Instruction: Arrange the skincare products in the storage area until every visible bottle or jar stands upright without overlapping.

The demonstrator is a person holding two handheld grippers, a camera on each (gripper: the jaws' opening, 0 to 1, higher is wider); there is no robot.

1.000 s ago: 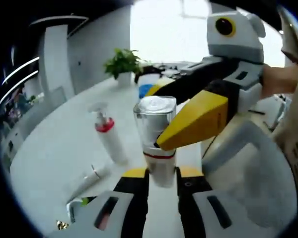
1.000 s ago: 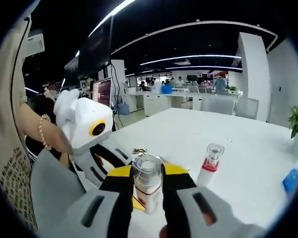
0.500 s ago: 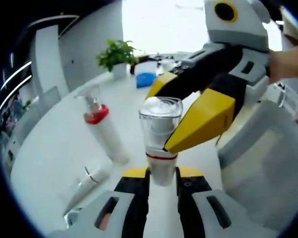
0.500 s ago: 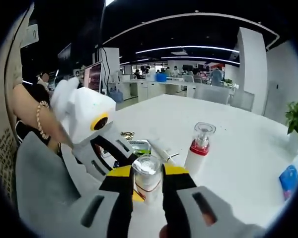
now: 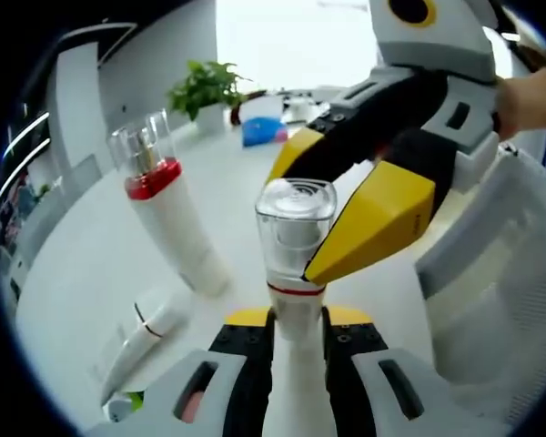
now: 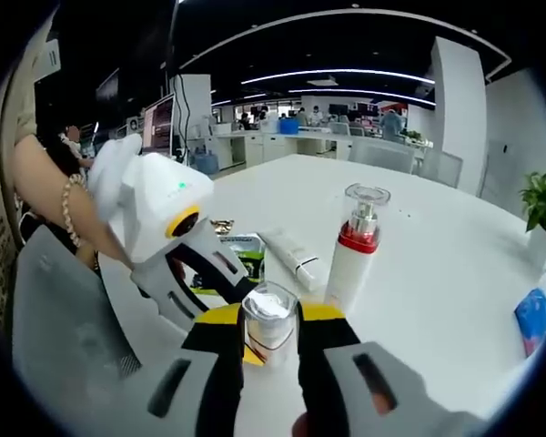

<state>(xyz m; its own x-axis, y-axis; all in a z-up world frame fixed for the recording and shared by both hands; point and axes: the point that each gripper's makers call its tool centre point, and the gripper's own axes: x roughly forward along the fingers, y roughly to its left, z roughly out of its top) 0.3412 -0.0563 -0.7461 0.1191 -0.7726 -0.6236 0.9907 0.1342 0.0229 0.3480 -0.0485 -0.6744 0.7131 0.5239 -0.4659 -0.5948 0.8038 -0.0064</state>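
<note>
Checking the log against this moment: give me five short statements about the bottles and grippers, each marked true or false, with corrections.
1. Both grippers are shut on the same clear-capped pump bottle. True: the left gripper holds its body, the right gripper its cap.
2. The red-collared pump bottle lies on its side. False: it stands upright on the white table.
3. A white tube lies flat on the table. True.
4. The potted plant stands between the two bottles. False: it stands far back on the table.
5. The held bottle has a blue cap. False: clear.
</note>
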